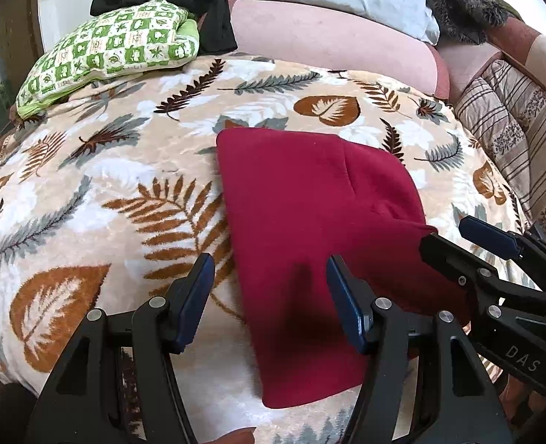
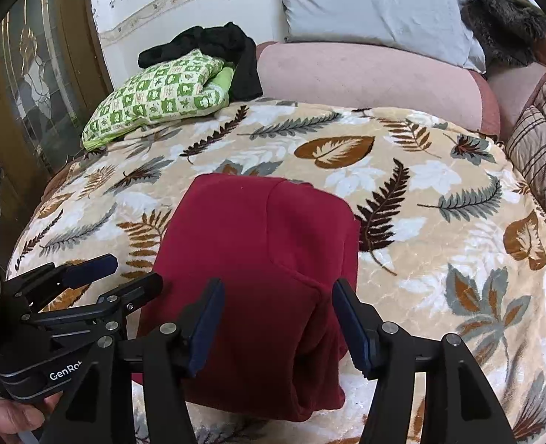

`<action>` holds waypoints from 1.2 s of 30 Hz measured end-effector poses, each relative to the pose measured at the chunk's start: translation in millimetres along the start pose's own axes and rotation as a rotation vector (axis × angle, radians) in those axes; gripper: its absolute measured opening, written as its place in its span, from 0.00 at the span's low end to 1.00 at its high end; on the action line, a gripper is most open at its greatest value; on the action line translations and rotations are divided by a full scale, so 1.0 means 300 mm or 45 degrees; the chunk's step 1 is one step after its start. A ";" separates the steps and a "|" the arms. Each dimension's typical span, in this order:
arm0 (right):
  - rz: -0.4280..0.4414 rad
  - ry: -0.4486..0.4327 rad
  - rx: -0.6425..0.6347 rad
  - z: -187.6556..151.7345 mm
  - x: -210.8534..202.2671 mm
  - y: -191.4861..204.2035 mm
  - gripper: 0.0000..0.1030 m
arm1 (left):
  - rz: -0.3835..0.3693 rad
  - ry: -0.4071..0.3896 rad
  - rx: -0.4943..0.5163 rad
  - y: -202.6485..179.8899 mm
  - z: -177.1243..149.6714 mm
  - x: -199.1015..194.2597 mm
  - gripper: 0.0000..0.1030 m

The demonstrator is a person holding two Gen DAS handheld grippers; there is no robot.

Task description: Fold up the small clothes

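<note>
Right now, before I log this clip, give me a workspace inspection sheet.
Surface: leaf-print blanket over a sofa seat.
Job's things: red garment lying partly folded on the blanket.
Clutter: green checked cloth and black clothing at the far left.
Grippers: left tool open; right tool open over the garment's near edge; neither is gripping.
Cables: nothing seen.
Surroundings: grey pillow, pink cushion, striped cushion, glass-panelled door.

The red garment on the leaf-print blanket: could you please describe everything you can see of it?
The red garment is dark red, of soft fleece-like fabric, folded into a rough rectangle with a layered flap and a seam showing. It lies flat on the leaf-print blanket. Both the left gripper and right gripper hover over its near end with jaws open, gripping nothing.
</note>
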State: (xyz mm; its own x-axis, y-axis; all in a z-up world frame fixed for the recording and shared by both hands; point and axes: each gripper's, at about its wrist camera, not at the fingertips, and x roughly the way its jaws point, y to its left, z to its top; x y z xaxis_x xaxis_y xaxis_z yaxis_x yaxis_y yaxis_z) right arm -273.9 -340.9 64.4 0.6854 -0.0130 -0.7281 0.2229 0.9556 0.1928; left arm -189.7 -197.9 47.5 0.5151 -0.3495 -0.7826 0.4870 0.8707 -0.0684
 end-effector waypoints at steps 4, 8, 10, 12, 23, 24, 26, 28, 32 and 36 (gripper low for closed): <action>-0.012 0.012 -0.012 -0.001 0.012 0.010 0.57 | 0.011 0.004 0.005 -0.001 -0.004 0.002 0.60; -0.009 0.013 -0.009 -0.003 0.017 0.011 0.57 | 0.018 0.016 0.011 0.000 -0.006 0.015 0.60; -0.011 0.015 -0.011 -0.003 0.019 0.012 0.57 | 0.018 0.015 0.013 0.001 -0.006 0.017 0.60; -0.014 0.009 -0.006 -0.004 0.020 0.013 0.57 | 0.020 0.014 0.010 0.004 -0.008 0.018 0.60; -0.033 0.035 0.005 -0.005 0.052 0.011 0.61 | 0.019 0.028 0.004 0.014 -0.009 0.035 0.60; -0.034 0.041 0.005 -0.005 0.053 0.010 0.61 | 0.018 0.027 0.002 0.016 -0.008 0.035 0.60; -0.035 0.042 0.012 -0.006 0.054 0.009 0.61 | 0.020 0.028 0.005 0.016 -0.008 0.036 0.60; -0.035 0.043 0.010 -0.006 0.054 0.009 0.61 | 0.017 0.028 0.007 0.018 -0.009 0.037 0.60; -0.036 0.042 0.011 -0.005 0.056 0.007 0.62 | 0.023 0.031 0.009 0.016 -0.008 0.037 0.60; -0.040 0.035 0.011 0.002 0.050 0.000 0.62 | 0.041 0.022 0.002 0.034 -0.006 0.036 0.60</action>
State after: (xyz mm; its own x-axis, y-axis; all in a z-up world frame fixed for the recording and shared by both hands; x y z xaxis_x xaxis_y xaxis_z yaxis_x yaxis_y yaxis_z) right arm -263.4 -341.2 53.9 0.6588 -0.0350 -0.7515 0.2505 0.9521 0.1753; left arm -180.2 -192.2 37.2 0.5180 -0.3156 -0.7950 0.4716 0.8808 -0.0424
